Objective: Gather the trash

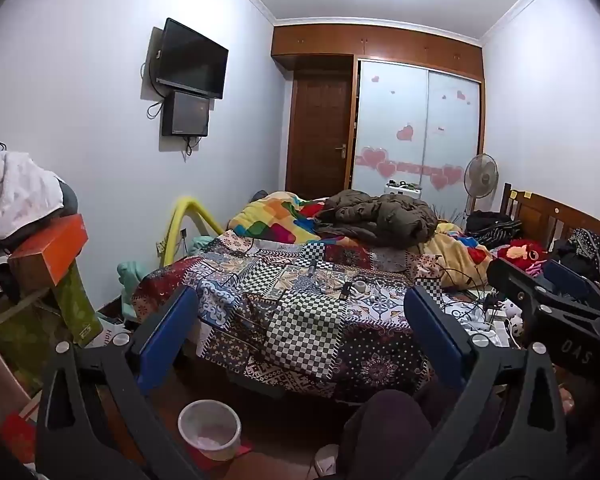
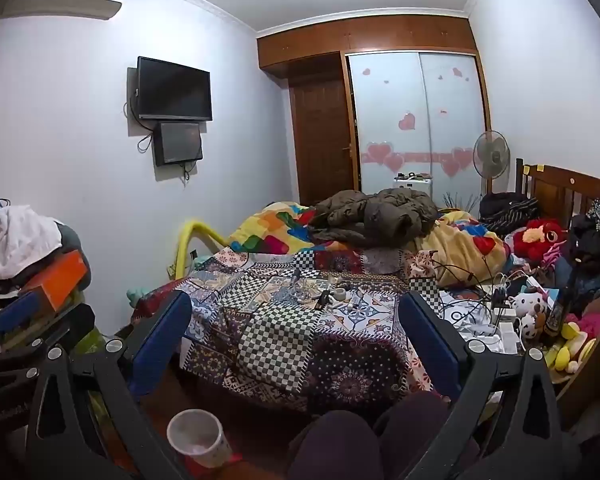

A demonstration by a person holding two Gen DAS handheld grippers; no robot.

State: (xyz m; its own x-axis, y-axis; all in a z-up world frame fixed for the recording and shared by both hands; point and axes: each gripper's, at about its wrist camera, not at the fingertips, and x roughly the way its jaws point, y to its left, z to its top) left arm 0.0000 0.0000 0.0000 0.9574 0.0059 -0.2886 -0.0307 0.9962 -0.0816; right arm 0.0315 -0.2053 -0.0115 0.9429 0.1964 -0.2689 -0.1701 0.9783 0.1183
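Small bits of litter [image 1: 342, 286] lie on the patchwork bedspread [image 1: 300, 320] mid-bed: a tape roll, a dark stick and white scraps; they also show in the right wrist view [image 2: 332, 294]. A white plastic bin [image 1: 209, 429] stands on the floor at the bed's foot, also seen in the right wrist view [image 2: 198, 442]. My left gripper [image 1: 300, 316] is open and empty, held in front of the bed. My right gripper [image 2: 296, 318] is open and empty too, beside it; its fingers [image 1: 540, 292] show at the right of the left wrist view.
A brown jacket [image 1: 380, 216] and colourful quilt lie further up the bed. Cables, chargers and plush toys [image 2: 532, 312] crowd the right side. Boxes and clothes [image 1: 32, 240] pile up at left. My knees [image 2: 340, 440] are below the grippers.
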